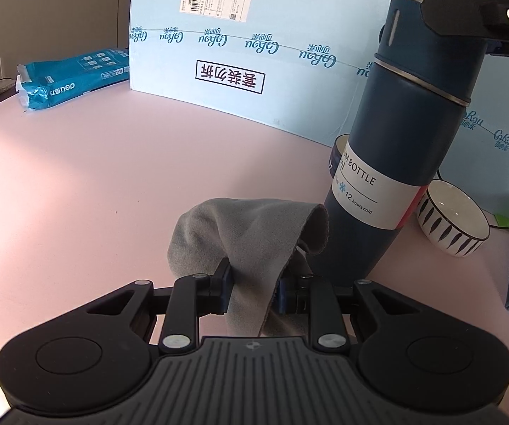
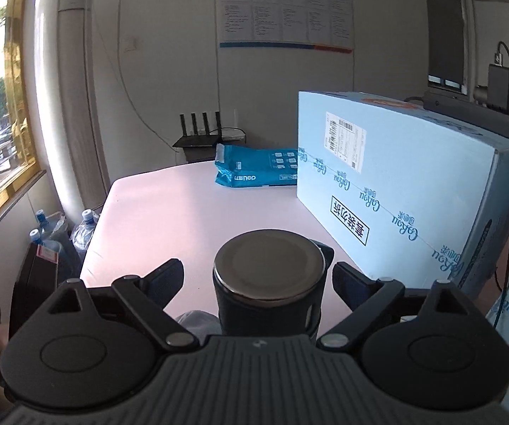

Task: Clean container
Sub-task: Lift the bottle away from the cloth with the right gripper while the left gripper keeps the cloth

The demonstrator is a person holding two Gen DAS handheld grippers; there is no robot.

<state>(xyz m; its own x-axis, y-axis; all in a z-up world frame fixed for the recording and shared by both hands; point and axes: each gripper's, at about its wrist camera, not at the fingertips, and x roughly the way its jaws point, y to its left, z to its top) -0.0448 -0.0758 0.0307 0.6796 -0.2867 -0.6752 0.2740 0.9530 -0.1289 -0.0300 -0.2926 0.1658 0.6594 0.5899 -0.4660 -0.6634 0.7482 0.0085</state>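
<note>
The left tool is pinched tight on a grey cloth, which bunches up above its fingers and drapes toward 2 o'clock, its folded edge just beside the foot of the dark blue bottle. The bottle stands on the pink counter, leaning slightly, at 2 o'clock in the left wrist view, with a white label band round its lower body and a metal ring below the cap. Behind its foot, at 3 o'clock, sits a white bowl with dark leaf marks; a second bowl's rim peeks out behind the bottle. In the right wrist view the right tool stands wide, its fingers on either side of the bottle's cap with gaps showing, not pressing it. A large pale blue box lies on the counter at 2 o'clock, a teal packet at 12 o'clock beside it.
</note>
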